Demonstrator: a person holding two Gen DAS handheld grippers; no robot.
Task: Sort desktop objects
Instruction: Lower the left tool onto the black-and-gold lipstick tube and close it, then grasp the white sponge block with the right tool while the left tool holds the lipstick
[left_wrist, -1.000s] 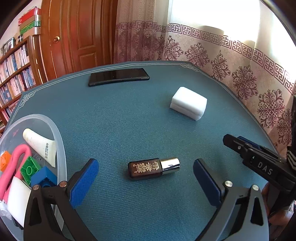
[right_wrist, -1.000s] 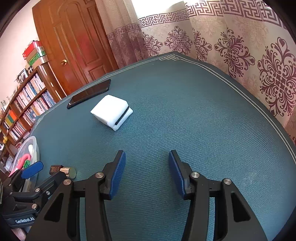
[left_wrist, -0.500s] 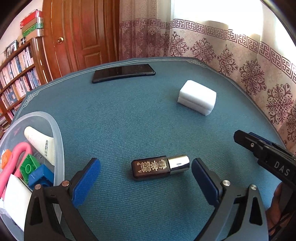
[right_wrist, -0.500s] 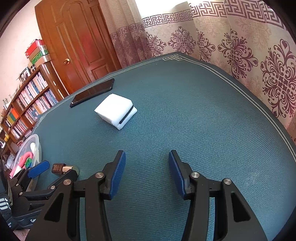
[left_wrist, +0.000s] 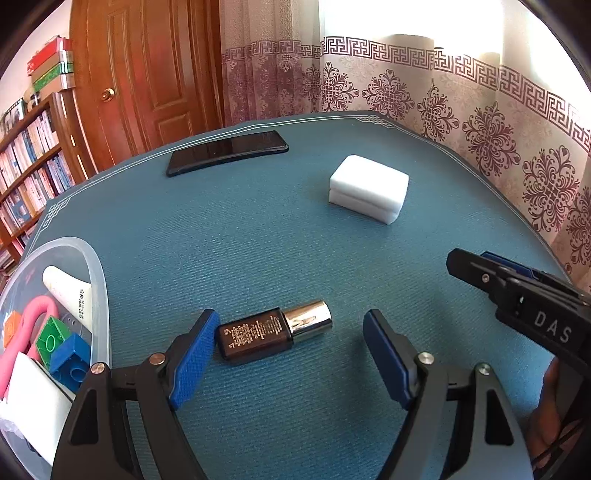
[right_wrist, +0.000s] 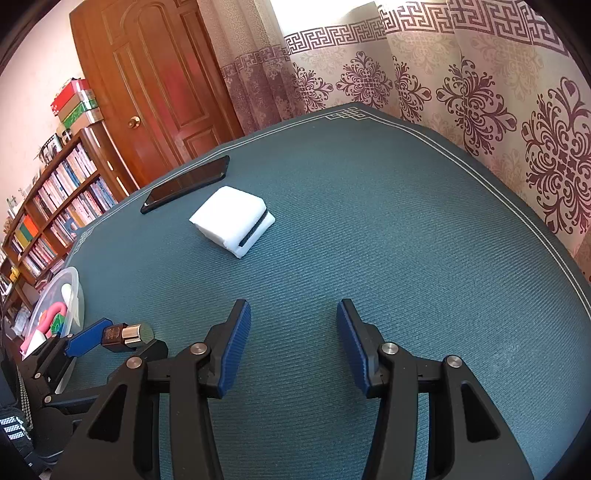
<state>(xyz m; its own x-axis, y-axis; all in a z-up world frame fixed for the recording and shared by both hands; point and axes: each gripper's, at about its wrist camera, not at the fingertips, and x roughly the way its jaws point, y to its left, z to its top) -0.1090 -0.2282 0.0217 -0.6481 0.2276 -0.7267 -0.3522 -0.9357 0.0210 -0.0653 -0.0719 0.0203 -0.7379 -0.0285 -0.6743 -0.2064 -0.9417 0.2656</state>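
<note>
— Where are your grippers?

— My left gripper (left_wrist: 290, 347) is low over the table (left_wrist: 258, 236), jaws spread wide with the bottle (left_wrist: 275, 334) lying on its side between them. The left pad (left_wrist: 194, 360) is just at the bottle's dark end, maybe touching; I can't tell. The right pad is well clear of the silver cap. I have hold of nothing.

— And the other one?

— My right gripper (right_wrist: 293, 338) hovers over bare cloth, jaws parted, nothing between them. In the left view it shows at the right edge, near the bottle but apart from it.

— What else is on the table?

— A white sponge (left_wrist: 369, 192) past the bottle, toward the curtain (left_wrist: 480, 110). A black phone (left_wrist: 227, 151) lies flat near the far edge, by the door (left_wrist: 155, 74). From the right view the sponge (right_wrist: 232, 221) sits just beside the phone (right_wrist: 184, 188), not touching.

— Anything sorted?

— The clear tub (left_wrist: 98, 280) at my left holds a white tube (left_wrist: 64, 291), a pink loop (left_wrist: 31, 317), a green block (left_wrist: 50, 338), a blue block (left_wrist: 70, 360), something orange (left_wrist: 11, 326) and a white piece (left_wrist: 33, 398). The tub stands just beside my left finger.
</note>
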